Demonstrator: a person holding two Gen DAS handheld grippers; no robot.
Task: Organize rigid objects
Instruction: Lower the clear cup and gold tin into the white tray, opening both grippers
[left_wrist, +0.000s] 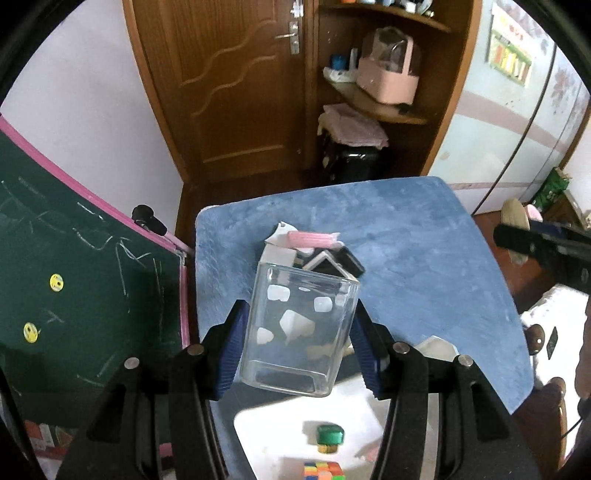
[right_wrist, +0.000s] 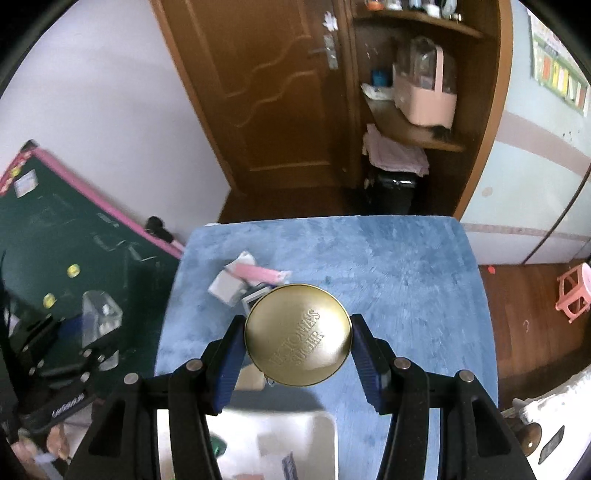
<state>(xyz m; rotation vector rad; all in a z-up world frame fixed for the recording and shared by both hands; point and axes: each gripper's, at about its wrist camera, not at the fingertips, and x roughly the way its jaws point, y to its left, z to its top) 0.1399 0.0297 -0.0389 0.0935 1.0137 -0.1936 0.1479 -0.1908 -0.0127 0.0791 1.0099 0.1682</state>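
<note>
Left gripper (left_wrist: 299, 334) clamped on one clear square jar (left_wrist: 299, 332), frame centre. Right gripper (right_wrist: 297, 345) clamped on one round gold tin (right_wrist: 297, 334), centre. Both above one blue tabletop (right_wrist: 406, 266). One white tray (left_wrist: 273, 432) at bottom holds two cubes: green (left_wrist: 330, 435), multicolour (left_wrist: 323, 470).

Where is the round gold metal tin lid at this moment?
In the right wrist view, the round gold metal tin lid is gripped between the right gripper's blue pads, above the blue plush table cover, just in front of the pink packet.
</note>
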